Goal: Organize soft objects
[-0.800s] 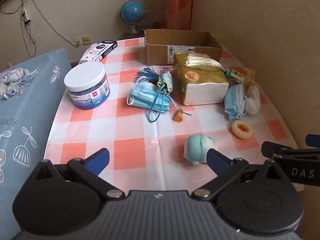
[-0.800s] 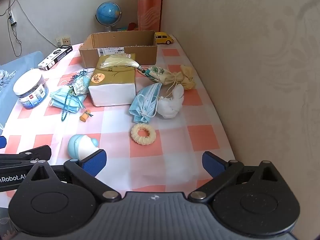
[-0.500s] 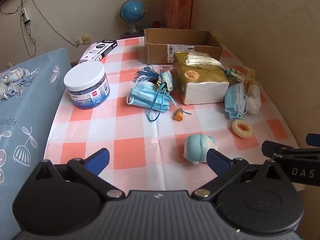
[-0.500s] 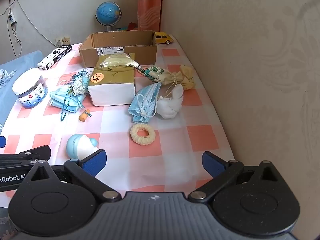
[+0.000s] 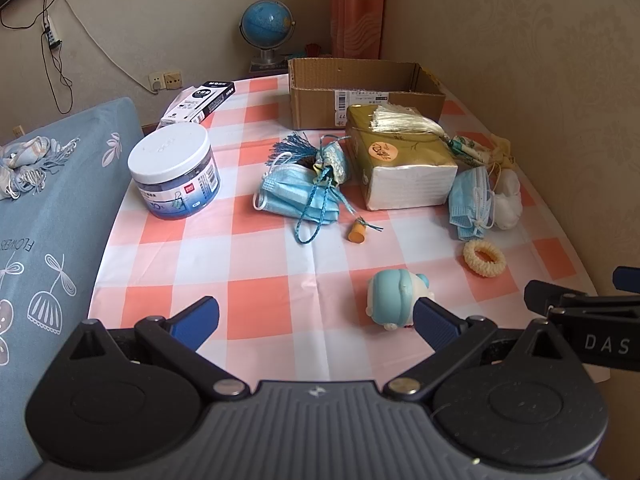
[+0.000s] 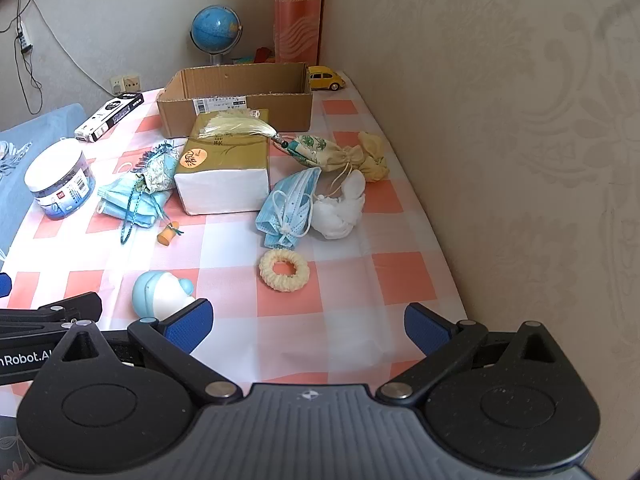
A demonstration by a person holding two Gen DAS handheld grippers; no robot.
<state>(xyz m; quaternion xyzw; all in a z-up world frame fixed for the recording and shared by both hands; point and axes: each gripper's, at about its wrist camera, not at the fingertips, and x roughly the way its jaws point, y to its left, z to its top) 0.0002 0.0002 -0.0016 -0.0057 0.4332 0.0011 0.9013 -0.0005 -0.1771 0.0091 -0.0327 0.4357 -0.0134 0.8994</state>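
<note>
I have both tools low over the near edge of the counter, the left hand-held gripper and the right hand-held gripper each spread wide and empty. The soft things lie scattered ahead: a fuzzy cream hair ring, a crumpled blue mask touching a white fluffy pouch, a second mask pile tangled with a braided blue cord, and a floral drawstring sachet. My worry is that cord: I judge that lifting one mask could drag its neighbours along. The smooth, rounded blue-and-white toy sits just beside my left tool's inner finger and could get knocked. The open cardboard box at the far end looks the likely destination.
</note>
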